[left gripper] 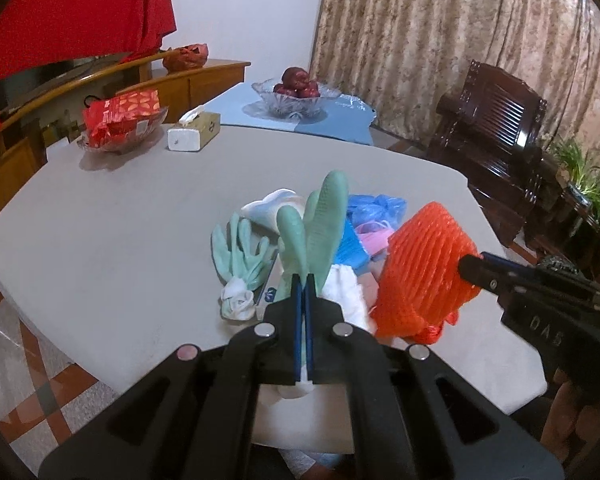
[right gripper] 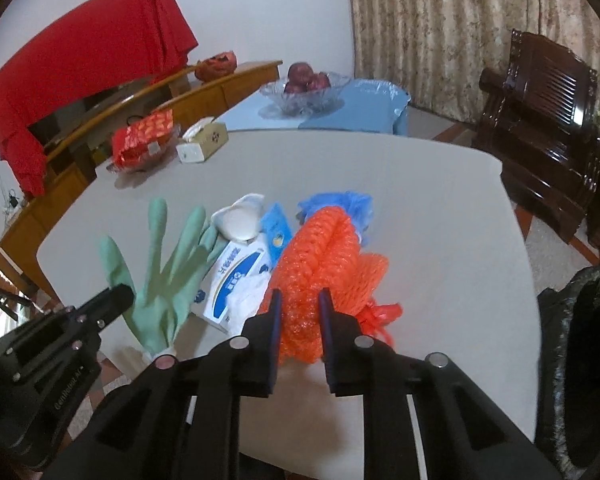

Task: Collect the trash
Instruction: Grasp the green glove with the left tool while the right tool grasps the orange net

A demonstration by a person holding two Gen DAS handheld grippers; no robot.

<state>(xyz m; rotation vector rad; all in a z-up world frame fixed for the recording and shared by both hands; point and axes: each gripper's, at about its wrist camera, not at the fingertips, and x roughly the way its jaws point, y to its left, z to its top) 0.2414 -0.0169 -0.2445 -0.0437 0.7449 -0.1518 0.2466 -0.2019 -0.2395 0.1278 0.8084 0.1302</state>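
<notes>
My left gripper point(left gripper: 303, 282) is shut on the cuff of a pale green rubber glove point(left gripper: 320, 224), whose fingers stand up above the table; the right wrist view shows this glove point(right gripper: 160, 272) and the gripper point(right gripper: 116, 298) at lower left. My right gripper point(right gripper: 300, 300) is shut on an orange mesh net bag point(right gripper: 320, 260), bunched between the pads. From the left wrist, the net point(left gripper: 424, 268) hangs at the right gripper point(left gripper: 470, 268). On the table lie a second green glove point(left gripper: 240, 248), a white mask point(right gripper: 238, 220), a blue plastic bag point(right gripper: 336, 204) and a white-and-blue packet point(right gripper: 236, 276).
A black-lined bin point(right gripper: 580, 360) stands off the right edge of the grey table point(left gripper: 120, 220). Far left on the table sit a tissue box point(left gripper: 194, 132) and a glass dish of red packets point(left gripper: 122, 124). Beyond are a fruit bowl point(left gripper: 296, 92) and a dark wooden chair point(left gripper: 496, 128).
</notes>
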